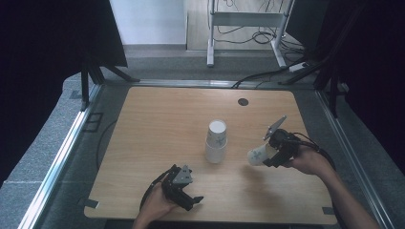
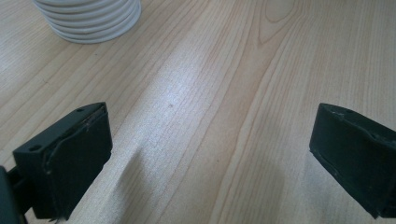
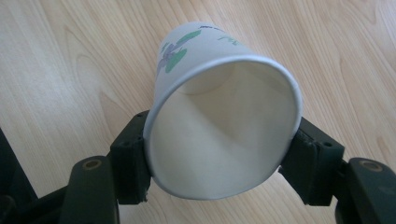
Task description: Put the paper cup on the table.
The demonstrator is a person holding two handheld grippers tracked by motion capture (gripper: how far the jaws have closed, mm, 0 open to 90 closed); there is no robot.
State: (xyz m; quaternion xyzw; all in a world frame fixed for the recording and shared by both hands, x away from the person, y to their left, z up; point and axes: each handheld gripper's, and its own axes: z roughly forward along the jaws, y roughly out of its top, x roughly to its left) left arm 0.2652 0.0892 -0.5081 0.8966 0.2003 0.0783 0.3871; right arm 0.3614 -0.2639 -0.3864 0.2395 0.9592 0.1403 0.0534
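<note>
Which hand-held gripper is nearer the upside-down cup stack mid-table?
It is close, but the left hand-held gripper looks nearer, open in front of the cup stack. The right hand-held gripper holds a paper cup beside it.

Bright table (image 1: pixel 157 124), dark surroundings; soft glare, slight blur.

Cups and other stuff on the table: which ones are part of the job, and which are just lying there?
Part of the job:
paper cup, squeezed in the right gripper
stack of cups, upside down
left gripper, open, over bare table

Just lying about:
dark round spot on the table's far side
cables on the floor
</note>
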